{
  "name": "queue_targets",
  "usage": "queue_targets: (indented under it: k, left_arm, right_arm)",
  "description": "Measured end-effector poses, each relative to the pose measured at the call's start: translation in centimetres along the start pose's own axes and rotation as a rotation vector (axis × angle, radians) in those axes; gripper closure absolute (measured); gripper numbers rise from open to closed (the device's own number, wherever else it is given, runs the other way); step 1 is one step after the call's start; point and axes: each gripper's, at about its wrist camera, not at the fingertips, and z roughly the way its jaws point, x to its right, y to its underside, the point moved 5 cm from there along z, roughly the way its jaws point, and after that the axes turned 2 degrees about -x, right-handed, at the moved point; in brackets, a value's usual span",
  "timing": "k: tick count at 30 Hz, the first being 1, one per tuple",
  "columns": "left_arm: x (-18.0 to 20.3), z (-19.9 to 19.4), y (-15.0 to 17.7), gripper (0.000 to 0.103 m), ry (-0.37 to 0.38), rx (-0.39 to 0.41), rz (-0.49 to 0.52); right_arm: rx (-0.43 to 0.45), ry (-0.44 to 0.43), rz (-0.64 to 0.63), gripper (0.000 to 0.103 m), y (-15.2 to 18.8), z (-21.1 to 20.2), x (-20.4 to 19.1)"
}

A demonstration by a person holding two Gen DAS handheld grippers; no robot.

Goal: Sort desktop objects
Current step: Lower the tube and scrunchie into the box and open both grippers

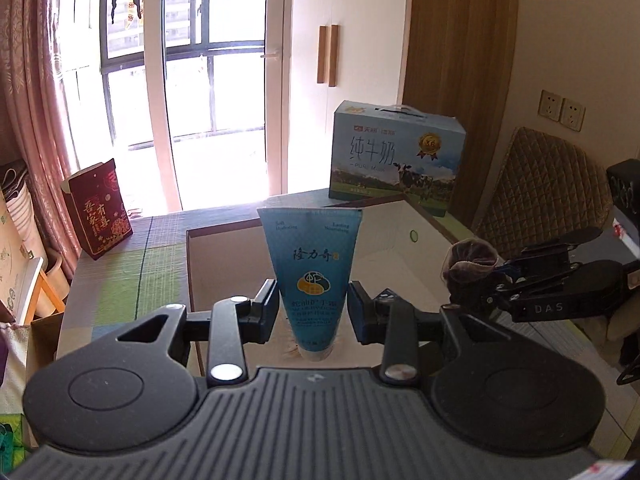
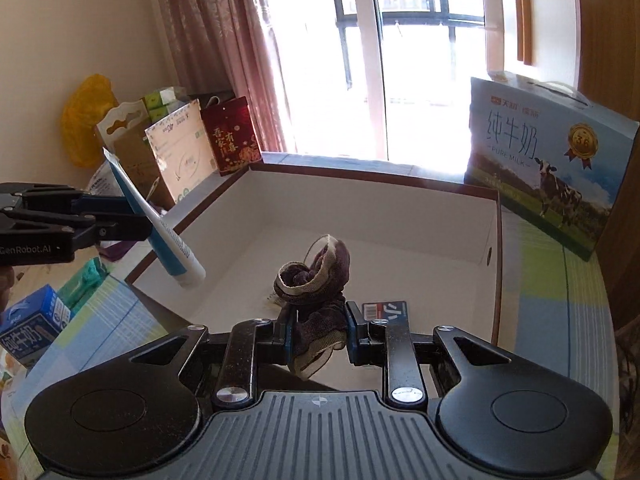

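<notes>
My left gripper [image 1: 313, 308] pinches a blue plastic tube [image 1: 312, 276], fingers [image 1: 267, 312] pressed on its lower body. The tube is soft and glossy: flat crimped end up, white round cap down, clear of any surface. It hangs over the near edge of the box [image 1: 224, 264].

My right gripper [image 2: 319, 334] pinches a rolled sock [image 2: 316, 292], fingers [image 2: 286, 334] squeezing its middle. The sock is fuzzy dark purple-brown knit with a beige ribbed cuff, bunched into a lumpy ball; a loose end droops below the fingers. It is held above the box's near end.

The box is a wide shallow cardboard tray, smooth white inside with a brown rim, sitting on the desk [image 1: 120, 280], which has a checked woven cloth in green, blue and grey. A small card [image 2: 384, 308] with a barcode lies flat on the box floor, just beyond my right fingers.

A milk carton [image 1: 396, 152], a glossy printed box with a handle, stands upright behind the box's far right corner. A red paper bag [image 1: 98, 208] with gold print stands at the far left.
</notes>
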Motion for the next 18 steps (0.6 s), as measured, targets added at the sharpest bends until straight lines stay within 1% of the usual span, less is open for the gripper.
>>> queue_targets:
  k: [3,11,15,18]
  left_arm:
    - [-0.7,2.2,0.7,0.071,-0.021,-0.048,-0.014]
    - [-2.0,7.3,3.2,0.071,-0.024,-0.194,-0.055]
    - [-2.0,8.9,3.5,0.071,-0.015,-0.262,-0.047]
    - [-1.7,9.7,3.5,0.071,-0.013,-0.308,-0.026]
  right_arm:
    - [-0.033,0.002,0.006,0.081,0.1,1.9,0.7]
    - [-0.147,-0.002,0.004,0.081,1.0,6.3,1.7]
    - [-0.201,-0.018,-0.004,0.081,0.8,7.7,2.0]
    - [-0.223,-0.02,-0.015,0.081,0.5,8.2,2.2]
